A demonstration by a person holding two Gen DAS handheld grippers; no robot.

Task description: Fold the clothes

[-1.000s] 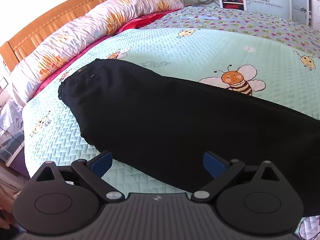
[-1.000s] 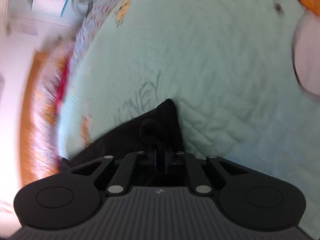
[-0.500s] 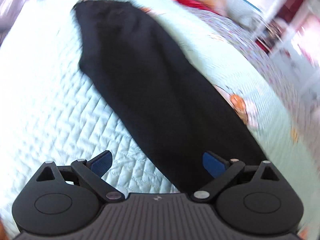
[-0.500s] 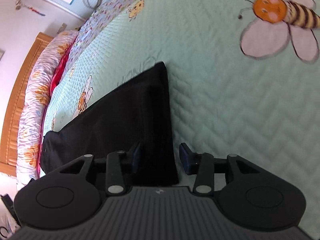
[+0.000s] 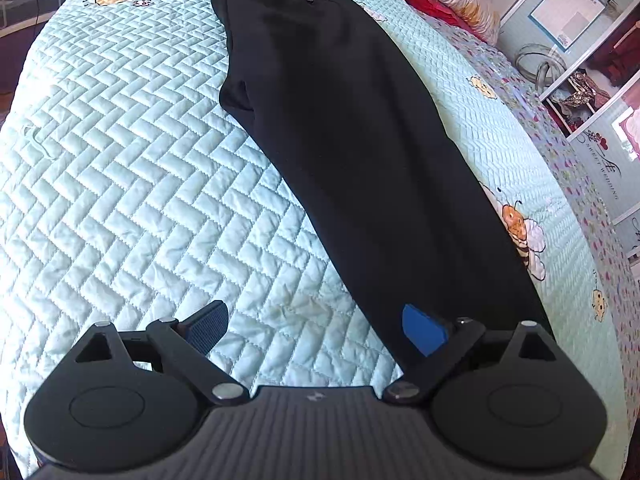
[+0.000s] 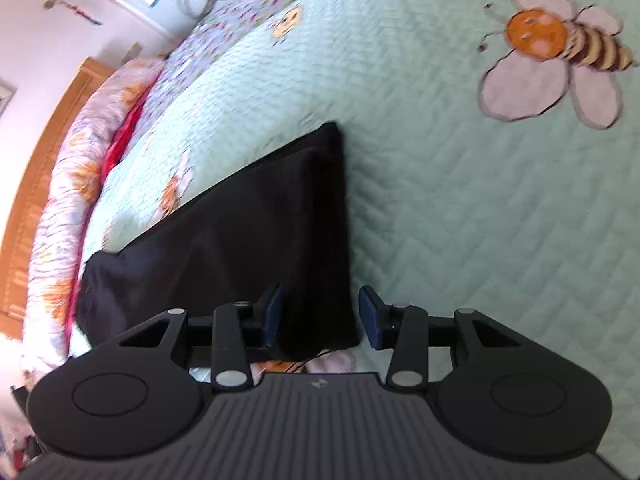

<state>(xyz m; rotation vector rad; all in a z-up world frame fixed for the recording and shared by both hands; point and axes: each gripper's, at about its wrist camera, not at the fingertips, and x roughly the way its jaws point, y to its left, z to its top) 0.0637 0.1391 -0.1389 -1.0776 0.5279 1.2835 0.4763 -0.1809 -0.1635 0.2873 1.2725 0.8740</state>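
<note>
Bed with mint quilted bedspread (image 5: pixel 120 168), black trousers (image 5: pixel 360 140) laid flat

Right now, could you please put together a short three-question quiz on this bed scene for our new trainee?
1. True or false: the left gripper is shut on the black trousers.
2. Which end of the trousers lies nearest the right gripper? A) the waistband B) the leg hems C) a pocket
3. Fill in the blank: the mint quilt is printed with cartoon ____.

Key
1. False: its jaws stand wide open, with one fingertip over the fabric's edge.
2. B: the hem end sits between its open jaws.
3. Bees.
</note>
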